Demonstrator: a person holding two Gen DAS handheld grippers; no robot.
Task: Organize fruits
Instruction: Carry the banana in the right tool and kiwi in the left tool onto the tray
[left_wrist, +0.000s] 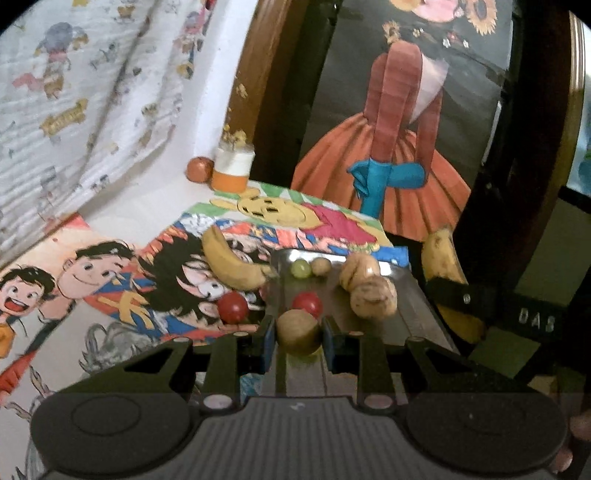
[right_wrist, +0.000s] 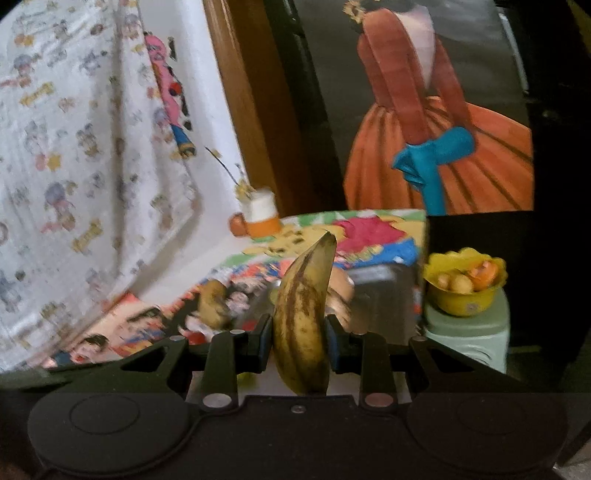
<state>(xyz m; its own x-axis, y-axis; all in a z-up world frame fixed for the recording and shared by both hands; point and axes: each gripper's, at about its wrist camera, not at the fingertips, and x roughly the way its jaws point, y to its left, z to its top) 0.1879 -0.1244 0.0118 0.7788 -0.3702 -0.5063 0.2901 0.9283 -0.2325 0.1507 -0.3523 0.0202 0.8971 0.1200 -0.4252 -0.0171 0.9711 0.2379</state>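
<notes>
- While both tools are loaded, each fruit has to ride level to its place: the left gripper (left_wrist: 299, 334) is clamped narrow on a small round tan-green fruit (left_wrist: 298, 331), and the right gripper (right_wrist: 299, 341) pinches a spotted yellow-brown banana (right_wrist: 303, 314) about its middle, tip pointing up.
- For the banana, the likely goal is the yellow flower-rimmed plastic bowl (right_wrist: 466, 306) on a pale green stool (right_wrist: 469, 338), off to the right; I would keep the squeeze gentle, since ripe skin bruises.
- For the round fruit, set it down over the flat grey metal tray (left_wrist: 413, 295), clear of the red cherry tomato (left_wrist: 307, 303) just beyond it and the lumpy tan fruits (left_wrist: 373, 295).
- A second yellow banana (left_wrist: 231, 264) and another red tomato (left_wrist: 232, 306) lie on the cartoon-print tablecloth (left_wrist: 110, 280), left of the tray.
- Hard to make out: motion blur smears the right view, the bowl's contents are only orange and yellow blobs, and the held banana's lower end is hidden behind the gripper body.
</notes>
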